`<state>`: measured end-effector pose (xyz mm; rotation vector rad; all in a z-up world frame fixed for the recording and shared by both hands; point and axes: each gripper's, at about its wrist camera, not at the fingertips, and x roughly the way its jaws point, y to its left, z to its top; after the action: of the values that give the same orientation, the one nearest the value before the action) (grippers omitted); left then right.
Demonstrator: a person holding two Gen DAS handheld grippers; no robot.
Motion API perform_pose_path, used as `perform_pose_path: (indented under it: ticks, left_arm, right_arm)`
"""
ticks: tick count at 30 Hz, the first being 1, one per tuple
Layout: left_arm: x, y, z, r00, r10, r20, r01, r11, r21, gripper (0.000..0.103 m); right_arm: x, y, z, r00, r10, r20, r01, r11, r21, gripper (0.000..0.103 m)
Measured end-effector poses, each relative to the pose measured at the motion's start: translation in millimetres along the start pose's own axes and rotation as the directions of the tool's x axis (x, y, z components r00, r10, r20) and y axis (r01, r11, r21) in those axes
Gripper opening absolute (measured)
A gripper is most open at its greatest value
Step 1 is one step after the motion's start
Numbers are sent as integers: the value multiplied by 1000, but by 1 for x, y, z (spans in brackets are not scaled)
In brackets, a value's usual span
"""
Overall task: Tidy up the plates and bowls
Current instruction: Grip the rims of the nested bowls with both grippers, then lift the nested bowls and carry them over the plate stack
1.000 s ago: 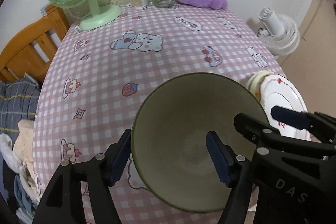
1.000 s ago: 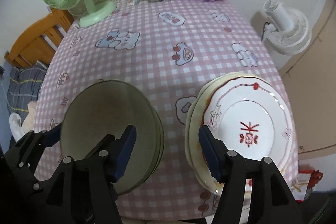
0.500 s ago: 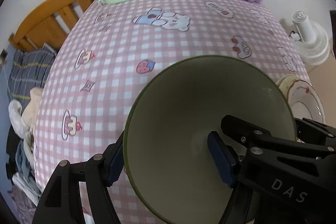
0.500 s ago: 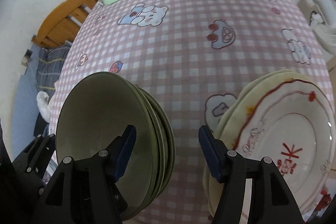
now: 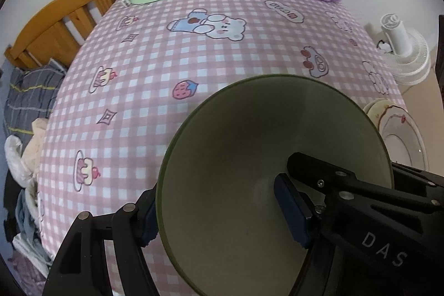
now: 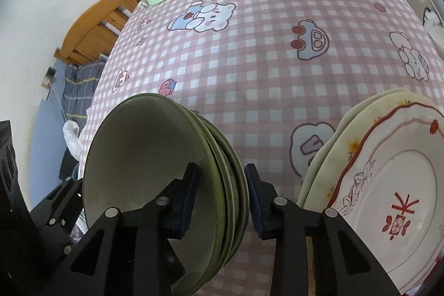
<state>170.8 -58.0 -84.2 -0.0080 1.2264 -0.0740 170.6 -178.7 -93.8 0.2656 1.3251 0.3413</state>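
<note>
Bowls (image 6: 166,185) and plates (image 6: 388,185) are stacked; right gripper (image 6: 222,201) is closing across the bowls' rims, left gripper (image 5: 216,212) straddles them, pads apparently clear.

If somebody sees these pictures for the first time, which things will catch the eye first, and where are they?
First, the stack of green bowls at the near left of the pink checked tablecloth: the right claw is closing over its rim, the left claw straddles the far side. Beside it, to the right, lies a pile of red-patterned plates.
</note>
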Motion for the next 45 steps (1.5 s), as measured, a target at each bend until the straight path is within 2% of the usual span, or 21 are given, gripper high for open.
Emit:
perform_pose_path:
  ticks: [4,11,18,26,33,45]
  left_arm:
    - [2,6,0,998,-67,6,67,998,7,75]
    - [5,13,-1,983,-182,14,182,983,32,74]
    - [6,18,-3,958,-284,24,282,957,69,65]
    - [4,28,-7,939,-344,15,342,937,75,64]
    - [-4,35,-12,940,-340,-1,339,936,97,64]
    - [-45,32,-9,948,-312,65,300,941,154,63]
  right_arm:
    - [-2,2,-1,999,-32,9,31,999,21,37]
    - [-4,12,-5,993,-115,26,114,992,61,37]
    - [-7,17,-11,982,-185,37,179,976,122,37]
    - [-11,27,-16,968,-243,59,231,959,165,37]
    - [-12,37,-24,964,-259,60,242,948,206,37]
    - [-43,58,-29,961,-245,128,210,947,242,37]
